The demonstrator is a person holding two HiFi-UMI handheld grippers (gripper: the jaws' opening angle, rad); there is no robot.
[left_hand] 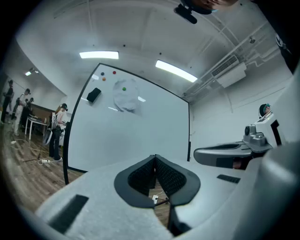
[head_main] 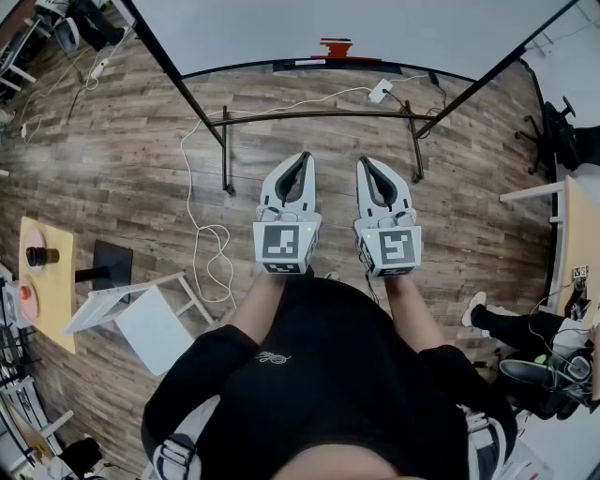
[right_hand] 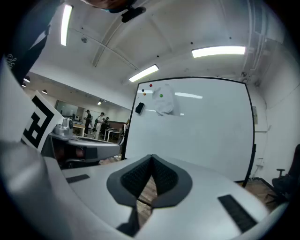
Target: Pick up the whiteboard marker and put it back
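Note:
A whiteboard on a black stand faces me, and a small red and black thing sits at its lower edge; I cannot tell if it is the marker. My left gripper and right gripper are held side by side at waist height and point at the board. Both are shut with nothing between the pads. In the left gripper view the left gripper faces the whiteboard, which carries a black eraser, small magnets and a pale sheet. From the right gripper the same whiteboard and eraser show.
The stand's black crossbar and legs are on the wooden floor ahead, with white cables and a power strip. At the left are a yellow table and a tipped white stool. A person's legs are at the right. People stand far left.

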